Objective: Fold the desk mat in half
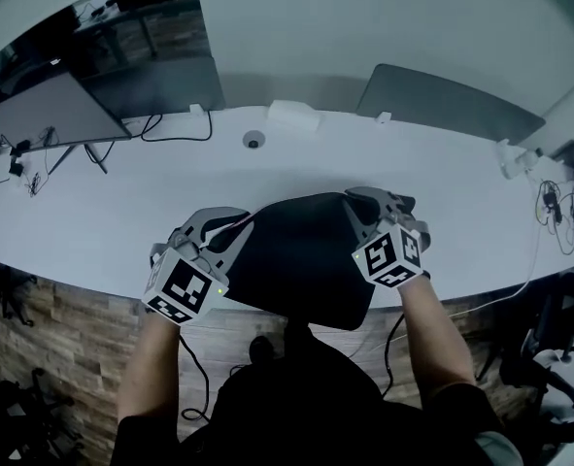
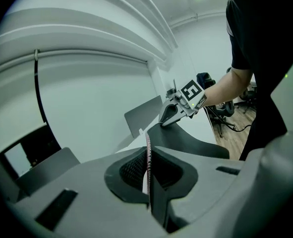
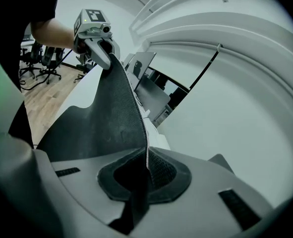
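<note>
**Item:** desk mat (image 1: pixel 301 260), dark, textured underside, stitched edge.
**Loc:** raised off white desk (image 1: pixel 92 212) at near side, slung betw. both grippers; middle sags, lower part shows over desk's front edge.
**L gripper** (image 1: pixel 236 223)**:** clenched on mat's left corner, thin edge pinched betw. pads.
**R gripper** (image 1: pixel 362 204)**:** clenched on right corner, same pinch.
**Why held so (est.):** two-corner grip keeps one edge stretched and level, so it can travel across to opposite edge w/o skew.
**Status:** fold prob. not yet laid; mat curved, no crease.
</note>
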Demonstrator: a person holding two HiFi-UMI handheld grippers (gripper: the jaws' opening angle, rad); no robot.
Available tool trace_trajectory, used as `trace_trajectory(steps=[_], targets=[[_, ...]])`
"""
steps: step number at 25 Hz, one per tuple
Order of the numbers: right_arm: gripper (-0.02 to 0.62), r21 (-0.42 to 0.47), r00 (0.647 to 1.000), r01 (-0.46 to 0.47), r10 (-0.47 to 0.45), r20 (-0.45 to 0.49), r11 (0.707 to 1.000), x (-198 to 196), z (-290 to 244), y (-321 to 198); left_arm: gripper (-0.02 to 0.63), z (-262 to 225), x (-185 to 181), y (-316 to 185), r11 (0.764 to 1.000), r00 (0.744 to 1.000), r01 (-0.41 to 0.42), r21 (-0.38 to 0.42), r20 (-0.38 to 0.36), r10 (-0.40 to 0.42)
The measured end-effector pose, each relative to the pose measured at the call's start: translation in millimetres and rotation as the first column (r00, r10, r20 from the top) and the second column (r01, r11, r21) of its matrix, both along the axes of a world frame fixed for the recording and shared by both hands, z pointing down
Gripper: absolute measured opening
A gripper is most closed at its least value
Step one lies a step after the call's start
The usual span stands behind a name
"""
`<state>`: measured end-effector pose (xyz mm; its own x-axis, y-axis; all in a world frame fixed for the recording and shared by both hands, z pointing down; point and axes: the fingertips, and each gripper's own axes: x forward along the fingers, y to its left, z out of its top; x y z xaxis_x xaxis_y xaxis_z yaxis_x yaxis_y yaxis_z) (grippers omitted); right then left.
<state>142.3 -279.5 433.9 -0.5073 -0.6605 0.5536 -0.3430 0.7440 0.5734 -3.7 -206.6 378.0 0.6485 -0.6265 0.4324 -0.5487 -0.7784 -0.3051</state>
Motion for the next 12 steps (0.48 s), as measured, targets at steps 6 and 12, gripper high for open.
trace_trajectory(steps=[6,12], targets=[[0.017,-0.065,0.992,0.124,-0.123,0.014,0.99,-47.3,23.1,-46.5,0.023,26.4,-40.6,-31.9,0.982,0.986,0.164,-0.095,-0.015,-0.166],[0.02,-0.151,0.982,0.187,-0.184,0.032,0.971,-67.8,57.2,-68.5,0.023,62.2,-63.3,-58.4,0.948,0.962,0.269,-0.17,-0.003,-0.273]])
